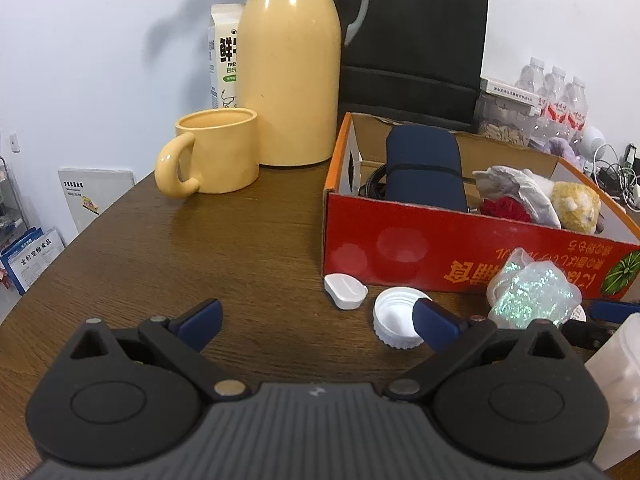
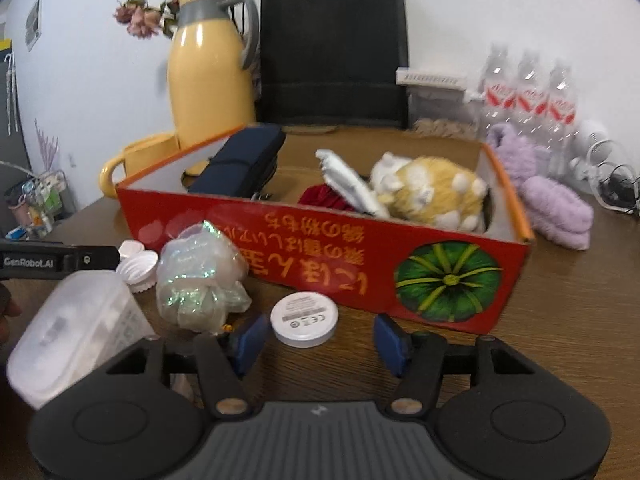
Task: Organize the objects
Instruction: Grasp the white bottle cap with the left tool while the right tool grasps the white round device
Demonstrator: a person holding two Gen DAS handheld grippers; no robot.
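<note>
Right hand-held gripper (image 2: 316,344) hangs released, the white puck (image 2: 304,319) dead centre just beyond its fingertips. Left hand-held gripper (image 1: 316,320), also released, has the white cap (image 1: 396,322) at lower right.

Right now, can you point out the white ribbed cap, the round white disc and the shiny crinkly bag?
white ribbed cap (image 1: 394,322): left wrist view, its hollow inside.
round white disc (image 2: 304,318): right wrist view, its labelled top face.
shiny crinkly bag (image 2: 198,276): right wrist view, its glittery middle.
</note>
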